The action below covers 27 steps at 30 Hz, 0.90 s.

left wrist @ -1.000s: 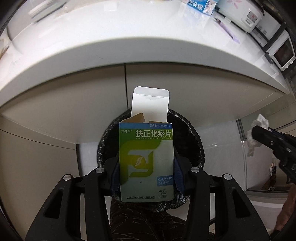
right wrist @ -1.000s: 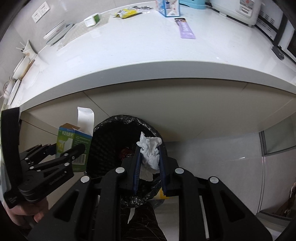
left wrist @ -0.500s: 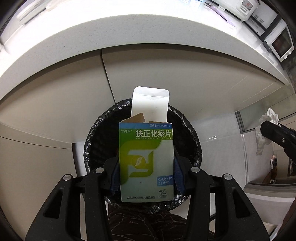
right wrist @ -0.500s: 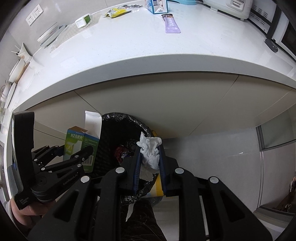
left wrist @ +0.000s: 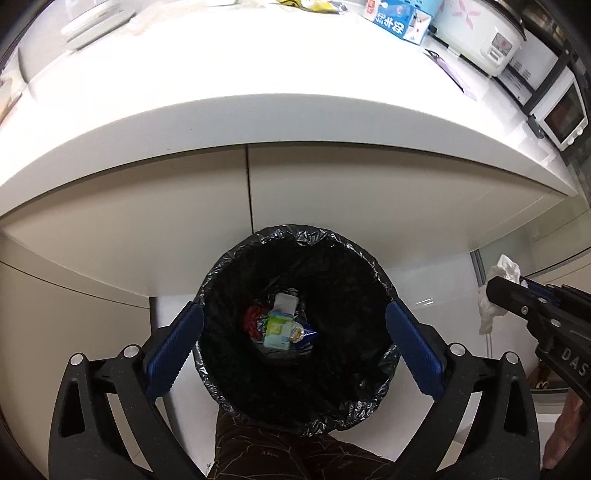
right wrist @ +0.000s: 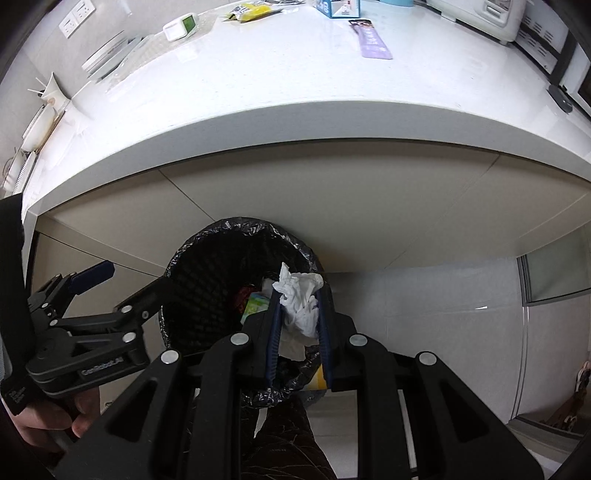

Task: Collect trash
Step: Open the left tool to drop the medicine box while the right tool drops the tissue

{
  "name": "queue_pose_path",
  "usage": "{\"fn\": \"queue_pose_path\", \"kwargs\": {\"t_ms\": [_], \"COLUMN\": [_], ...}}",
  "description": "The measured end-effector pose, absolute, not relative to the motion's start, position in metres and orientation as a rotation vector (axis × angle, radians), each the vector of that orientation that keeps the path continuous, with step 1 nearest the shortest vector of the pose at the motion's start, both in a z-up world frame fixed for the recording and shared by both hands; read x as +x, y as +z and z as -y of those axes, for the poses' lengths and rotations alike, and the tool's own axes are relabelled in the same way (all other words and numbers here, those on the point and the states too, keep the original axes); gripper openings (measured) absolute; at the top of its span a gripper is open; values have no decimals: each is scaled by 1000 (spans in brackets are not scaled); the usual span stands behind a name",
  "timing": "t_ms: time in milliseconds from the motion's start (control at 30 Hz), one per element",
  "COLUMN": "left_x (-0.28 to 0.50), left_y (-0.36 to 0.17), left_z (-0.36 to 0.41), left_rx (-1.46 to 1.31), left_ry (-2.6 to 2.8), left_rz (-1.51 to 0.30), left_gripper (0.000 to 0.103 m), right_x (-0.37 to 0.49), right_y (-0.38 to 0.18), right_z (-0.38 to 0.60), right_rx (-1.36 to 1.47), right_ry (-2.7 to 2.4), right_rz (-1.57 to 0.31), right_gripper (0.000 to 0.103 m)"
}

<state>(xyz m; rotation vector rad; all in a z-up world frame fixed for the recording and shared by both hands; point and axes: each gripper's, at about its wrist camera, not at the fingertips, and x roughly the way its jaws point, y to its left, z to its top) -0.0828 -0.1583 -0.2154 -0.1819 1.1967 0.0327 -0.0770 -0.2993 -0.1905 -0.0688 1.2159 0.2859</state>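
Note:
A bin with a black liner [left wrist: 295, 233] stands on the floor under the counter edge. My left gripper [left wrist: 293, 314] hangs over its mouth, its jaws opening wide with nothing between the blue pads [left wrist: 173, 350]. The green and white medicine box [left wrist: 280, 330] lies at the bottom of the bin among other wrappers. My right gripper [right wrist: 299, 295] is shut on a crumpled white tissue [right wrist: 301, 314] above the bin's right rim [right wrist: 236, 223]. In the left wrist view, that gripper [left wrist: 517, 291] and the tissue [left wrist: 495, 295] show at the right edge. In the right wrist view, the left gripper [right wrist: 129, 277] reaches over the bin from the left.
The white countertop [left wrist: 258, 92] overhangs the bin and carries a blue carton [left wrist: 399, 18], a rice cooker [left wrist: 480, 37], a purple packet [right wrist: 371, 40] and a yellow wrapper [right wrist: 247, 9]. A toaster oven [left wrist: 561, 110] stands far right. A leg in dark trousers [left wrist: 295, 454] is just below the bin.
The left jaws have spread wide and let go of the medicine box, which has dropped into the bin. The right gripper still holds the tissue and has barely shifted.

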Motion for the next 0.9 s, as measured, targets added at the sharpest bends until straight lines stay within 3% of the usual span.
{"fn": "queue_pose_path", "kwargs": {"t_ms": [900], "left_x": [-109], "left_y": [-211], "left_z": [69], "left_rx": [-312], "left_ry": [202], "left_rz": [-1222], "left_gripper": [97], "right_x": [-71], "right_y": [-234], "right_z": [206], "right_rx": [-200], "right_ry": [410], "right_rz": [-1285], "right_gripper": [17]}}
